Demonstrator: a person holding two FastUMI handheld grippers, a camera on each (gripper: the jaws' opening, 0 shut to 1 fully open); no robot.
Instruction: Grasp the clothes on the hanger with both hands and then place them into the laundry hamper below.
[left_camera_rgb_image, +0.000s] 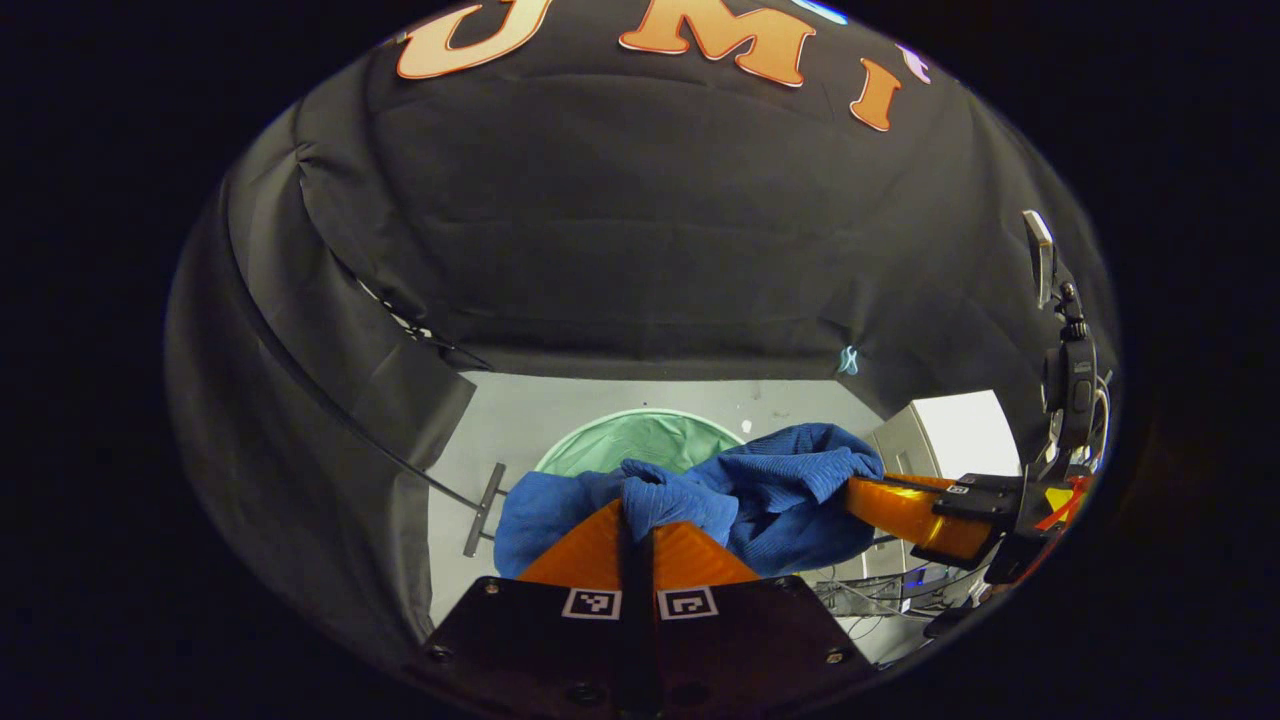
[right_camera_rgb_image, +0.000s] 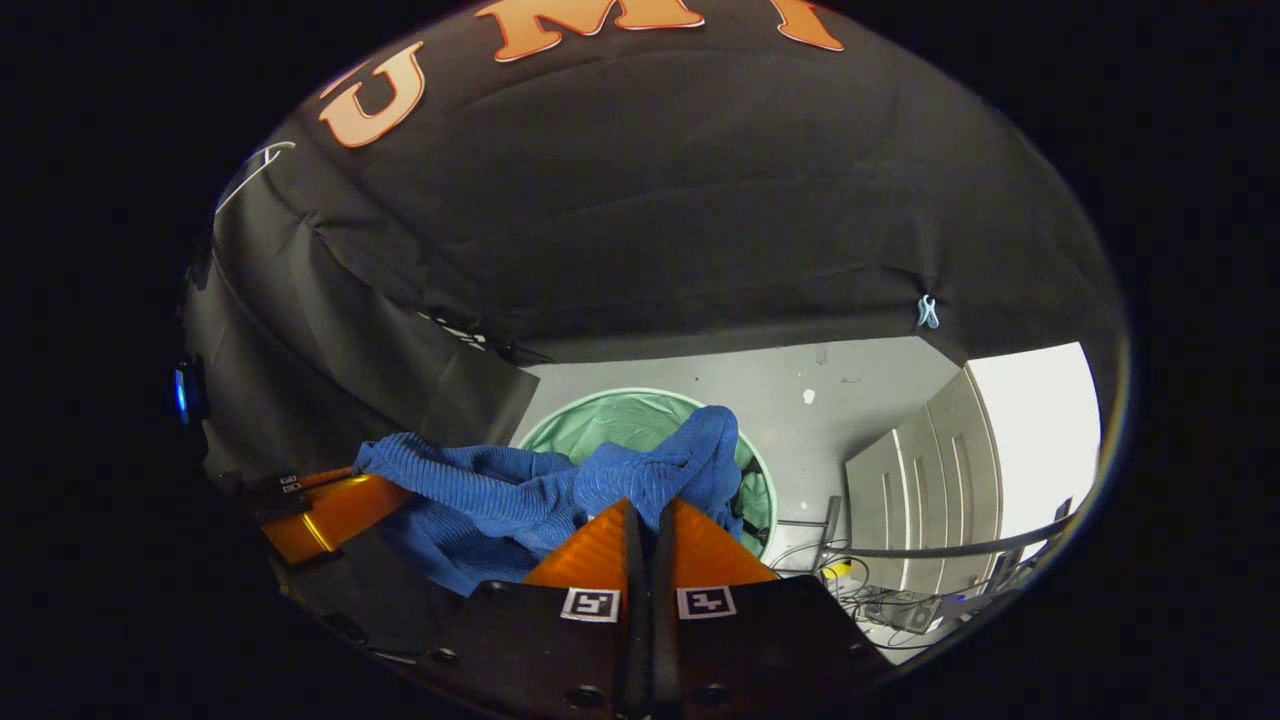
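Below, green hamper (right_camera_rgb_image: 640, 420); each gripper (left_camera_rgb_image: 638, 520) (right_camera_rgb_image: 646, 515) pinches blue garment (left_camera_rgb_image: 790, 480).

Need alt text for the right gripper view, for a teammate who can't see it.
The right tool is shut on a bunched blue garment, held above a green laundry hamper on the grey floor. At left, the left tool grips the garment's other end.
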